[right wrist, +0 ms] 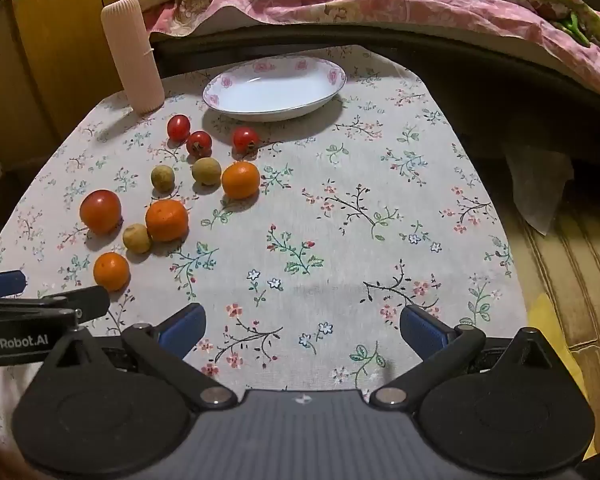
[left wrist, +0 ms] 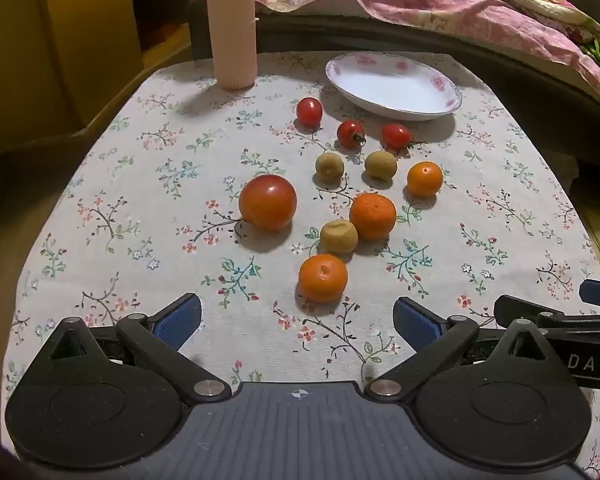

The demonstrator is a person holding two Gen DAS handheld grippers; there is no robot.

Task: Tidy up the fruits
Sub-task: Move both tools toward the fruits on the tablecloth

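Covering the table, a floral tablecloth (left wrist: 148,184) bears an empty oval plate (left wrist: 392,84), long axis running left to right, at its far edge. Nearer lie a large tomato (left wrist: 267,202), three tangerines (left wrist: 372,216), three longans (left wrist: 338,236) and three cherry tomatoes (left wrist: 309,112). Left gripper (left wrist: 297,322) and right gripper (right wrist: 302,328) hover wide apart, empty.

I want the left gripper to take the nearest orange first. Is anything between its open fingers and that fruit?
Nothing visible is. The left gripper hangs open over bare tablecloth, and the nearest orange lies just ahead of the gap between its fingers. A small brown fruit sits right behind the orange, on its far side, not in the way.
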